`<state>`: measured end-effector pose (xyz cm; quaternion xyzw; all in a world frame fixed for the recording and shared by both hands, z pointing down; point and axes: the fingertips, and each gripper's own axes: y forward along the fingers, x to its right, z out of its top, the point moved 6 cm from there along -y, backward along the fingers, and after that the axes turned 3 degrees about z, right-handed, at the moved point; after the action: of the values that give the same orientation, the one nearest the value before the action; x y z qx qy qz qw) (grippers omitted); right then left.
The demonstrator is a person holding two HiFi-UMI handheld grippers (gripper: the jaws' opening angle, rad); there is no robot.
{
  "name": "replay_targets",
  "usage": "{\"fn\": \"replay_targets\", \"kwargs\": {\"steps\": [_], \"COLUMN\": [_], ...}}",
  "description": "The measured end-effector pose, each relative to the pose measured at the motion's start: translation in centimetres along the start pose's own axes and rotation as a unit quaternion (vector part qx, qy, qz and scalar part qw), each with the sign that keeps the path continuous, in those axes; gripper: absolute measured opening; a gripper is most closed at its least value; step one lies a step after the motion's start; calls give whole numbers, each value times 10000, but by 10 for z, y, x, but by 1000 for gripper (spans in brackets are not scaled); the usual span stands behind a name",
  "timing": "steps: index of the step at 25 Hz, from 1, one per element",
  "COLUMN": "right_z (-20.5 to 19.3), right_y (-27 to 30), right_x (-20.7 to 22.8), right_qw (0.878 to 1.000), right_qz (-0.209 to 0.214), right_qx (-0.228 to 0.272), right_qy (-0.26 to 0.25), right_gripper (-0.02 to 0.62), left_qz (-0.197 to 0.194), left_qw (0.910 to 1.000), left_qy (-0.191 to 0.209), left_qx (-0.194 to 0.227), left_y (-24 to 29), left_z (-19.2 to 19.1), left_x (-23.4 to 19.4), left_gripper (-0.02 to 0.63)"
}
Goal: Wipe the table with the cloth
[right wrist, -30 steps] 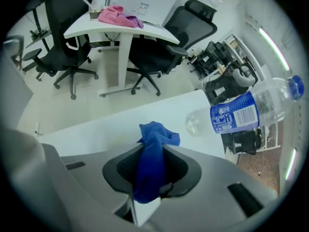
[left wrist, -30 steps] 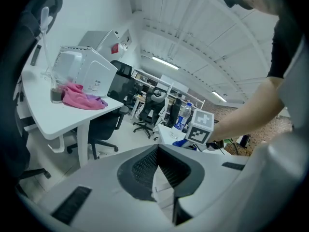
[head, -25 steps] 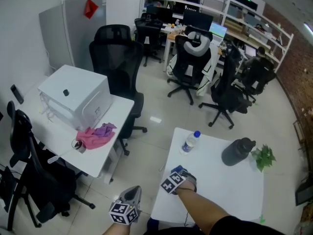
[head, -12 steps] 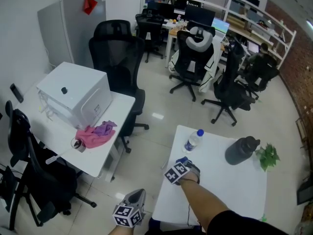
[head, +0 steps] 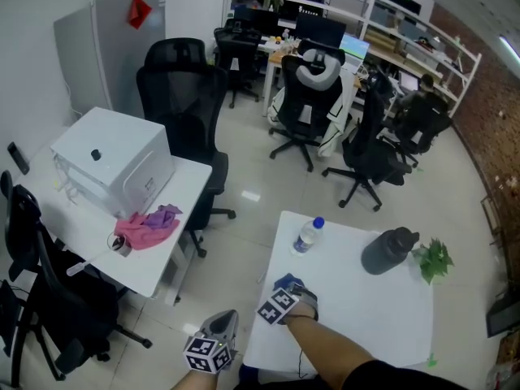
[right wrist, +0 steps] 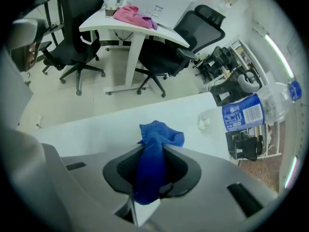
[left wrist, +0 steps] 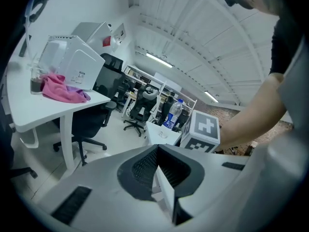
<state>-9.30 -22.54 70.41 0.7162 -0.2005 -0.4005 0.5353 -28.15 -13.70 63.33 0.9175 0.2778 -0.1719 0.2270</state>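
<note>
Right gripper view shows the right hand-held gripper (right wrist: 150, 153) pinching the bunched blue cloth (right wrist: 161, 137) over the tabletop (right wrist: 96, 129), so a wide sweep, I reckon, could topple the nearby bottle (right wrist: 251, 111) or wipe only a narrow streak.

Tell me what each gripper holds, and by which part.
The right gripper is shut on the blue cloth, pinching a bunched fold; one end pokes past the jaws. The left gripper holds nothing, jaws together.

No wording can be read: the clear plastic water bottle (right wrist: 256, 108) near the white table's (right wrist: 96, 129) far edge bears a blue label (right wrist: 244, 114) with print too small, and the white box (left wrist: 72, 62) has an illegible sticker (left wrist: 80, 74)
</note>
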Motion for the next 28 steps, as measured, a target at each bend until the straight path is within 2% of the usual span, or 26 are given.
{"fn": "replay_targets", "kwargs": {"steps": [3,7,11,15,20,24,28], "right_z": [13,20,15,1,-32,-67,-129], "right_y": [11,21,16,-6,-37,-61,-75], "right_x": [20,43,40,40,53,70,89], "right_qw": [9996,9990,9988,9954,9791,9666,9564], "right_qz": [-121,-271,-161,5,399,571,614], "right_qx": [94,134,317,746,1412,1931,2237], "right_qy": [249,343,327,603,1406,1584,1774], "right_gripper": [67,66,67,71,70,71,71], "left_qz": [57,150,290,285,127,-146,-442], "left_qw": [10000,9998,9996,9996,9997,9992,9974], "left_qy": [-68,-92,-69,81,218,379,566], "left_qx": [-32,-16,-28,39,74,2,-99], "left_y": [2,3,-11,-14,-2,20,47], "left_z": [-7,-10,-6,7,20,20,14], "left_x": [-6,-13,-15,-6,25,66,114], "left_gripper": [0,0,0,0,0,0,0]}}
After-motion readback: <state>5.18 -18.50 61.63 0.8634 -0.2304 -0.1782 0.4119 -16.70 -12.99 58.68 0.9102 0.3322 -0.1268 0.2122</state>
